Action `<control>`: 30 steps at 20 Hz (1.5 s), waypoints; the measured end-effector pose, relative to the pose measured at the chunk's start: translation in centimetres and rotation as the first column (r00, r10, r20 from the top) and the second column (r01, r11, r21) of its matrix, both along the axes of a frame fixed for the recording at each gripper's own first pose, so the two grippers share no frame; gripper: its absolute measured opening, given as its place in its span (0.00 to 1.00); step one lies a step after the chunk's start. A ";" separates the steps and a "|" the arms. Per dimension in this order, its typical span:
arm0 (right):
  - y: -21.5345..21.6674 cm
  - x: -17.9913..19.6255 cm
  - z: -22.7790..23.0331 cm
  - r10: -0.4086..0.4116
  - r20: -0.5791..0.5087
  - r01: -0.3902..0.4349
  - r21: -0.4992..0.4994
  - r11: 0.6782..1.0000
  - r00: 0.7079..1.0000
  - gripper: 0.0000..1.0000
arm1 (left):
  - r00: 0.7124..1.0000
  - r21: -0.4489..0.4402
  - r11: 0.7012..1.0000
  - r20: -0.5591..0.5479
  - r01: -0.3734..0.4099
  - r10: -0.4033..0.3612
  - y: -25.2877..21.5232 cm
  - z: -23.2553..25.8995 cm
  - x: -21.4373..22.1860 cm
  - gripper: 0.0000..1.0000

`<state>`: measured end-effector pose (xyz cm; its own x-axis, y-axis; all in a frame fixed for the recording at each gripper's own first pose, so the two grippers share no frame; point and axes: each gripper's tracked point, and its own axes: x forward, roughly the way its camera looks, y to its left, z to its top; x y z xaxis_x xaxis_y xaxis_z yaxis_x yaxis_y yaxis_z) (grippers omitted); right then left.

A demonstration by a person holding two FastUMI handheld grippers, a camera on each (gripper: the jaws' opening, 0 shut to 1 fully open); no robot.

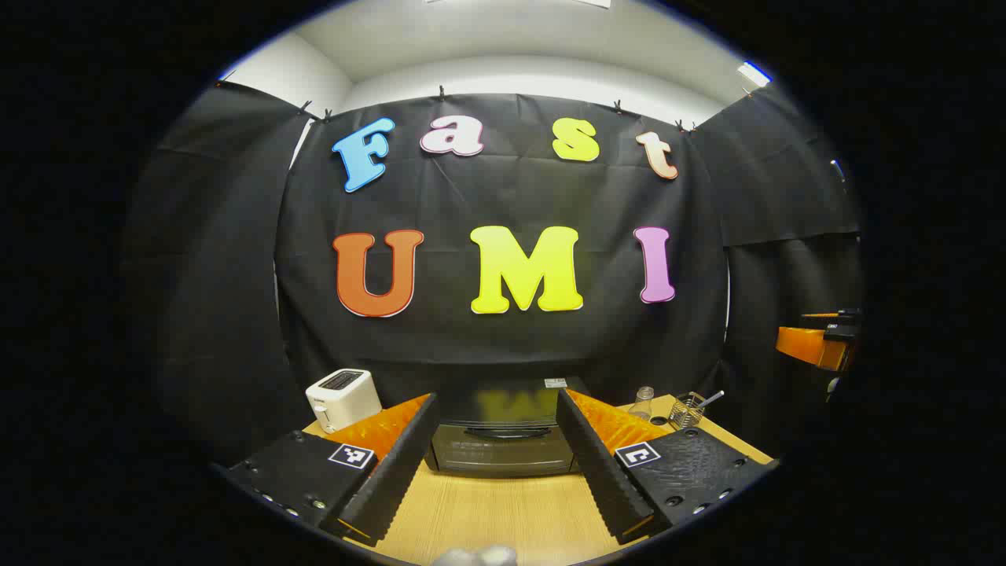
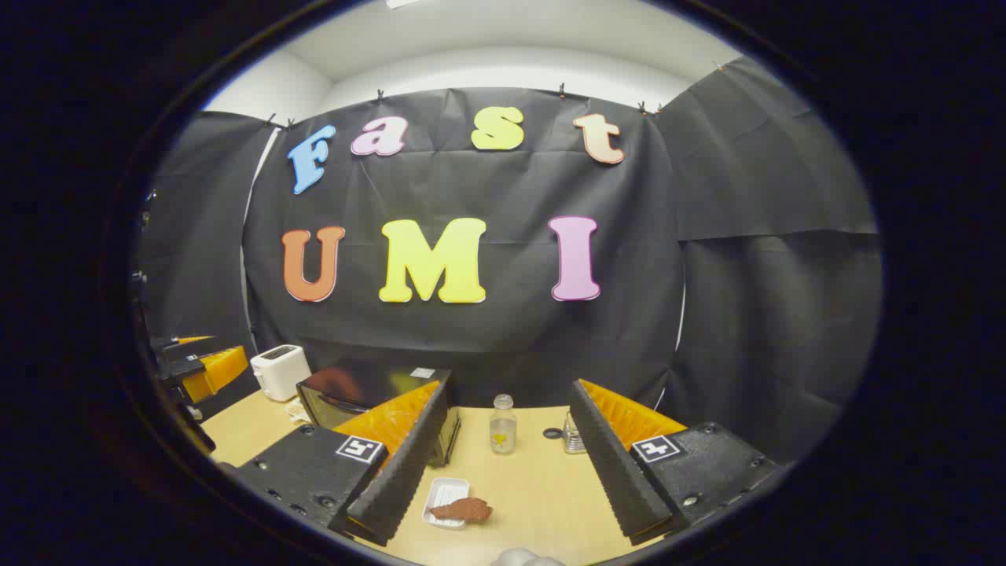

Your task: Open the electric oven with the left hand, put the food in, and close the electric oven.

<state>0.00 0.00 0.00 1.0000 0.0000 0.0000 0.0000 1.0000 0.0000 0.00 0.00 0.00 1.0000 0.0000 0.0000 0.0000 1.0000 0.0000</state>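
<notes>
Left gripper [image 1: 497, 464]: fingers spread wide, nothing between them, raised over the wooden table [image 1: 503, 511] and aimed straight at the oven [image 1: 503, 440]. Oven at the back of the table, against the black cloth, door shut, dark handle across the top of the door. White toaster [image 1: 342, 398] just left of the oven. Right of the oven, a clear bottle [image 1: 643, 402], then a wire holder [image 1: 688, 409] with a utensil in it. Farther right of the oven, near the edge of the left gripper view, an orange and black part of the other gripper.

Right gripper [image 2: 503, 479]: fingers likewise wide apart and empty, held above the table [image 2: 534, 487] to the right of the oven [image 2: 354, 397]. Food [image 2: 462, 510], a reddish-brown piece, lying on a small white tray [image 2: 442, 495] on the table in front of the oven and slightly to its right, between the spread fingers in the right gripper view but below them, untouched. Small bottle [image 2: 502, 424] right of the oven, a glass jar [image 2: 573, 442] and a dark ring [image 2: 552, 433] beyond it. Toaster [image 2: 280, 371] left of the oven.
</notes>
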 end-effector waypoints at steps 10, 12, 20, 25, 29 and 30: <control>-0.9 -1.0 -0.5 -0.032 -0.007 0.031 -0.014 0.999 0.999 0.97 | 1.000 0.007 1.000 0.005 0.020 -0.020 -0.4 -0.5 1.2 0.96; -1.0 -1.2 -0.6 -0.035 -0.011 0.034 -0.021 0.999 0.999 1.00 | 1.000 0.017 1.000 0.010 0.019 -0.019 -0.3 -0.6 1.8 0.96; -1.8 -2.9 -1.1 -0.060 -0.055 0.059 -0.022 0.998 0.997 1.00 | 0.998 0.003 0.998 -0.010 0.058 -0.058 -1.6 -3.2 7.6 0.96; -4.0 -4.2 -1.4 -0.124 -0.082 0.121 -0.032 0.992 0.989 0.96 | 0.996 0.007 0.998 -0.062 0.065 -0.064 -2.1 -7.2 12.9 0.96; -5.3 -4.7 -2.3 -0.162 -0.113 0.159 -0.037 0.987 0.980 1.00 | 0.989 0.023 0.998 -0.134 0.065 -0.061 -2.3 -11.2 16.2 0.96; -5.5 -4.8 -2.3 -0.170 -0.117 0.166 -0.037 0.985 0.978 1.00 | 0.987 0.030 0.998 -0.148 0.059 -0.054 -2.1 -11.9 16.8 0.97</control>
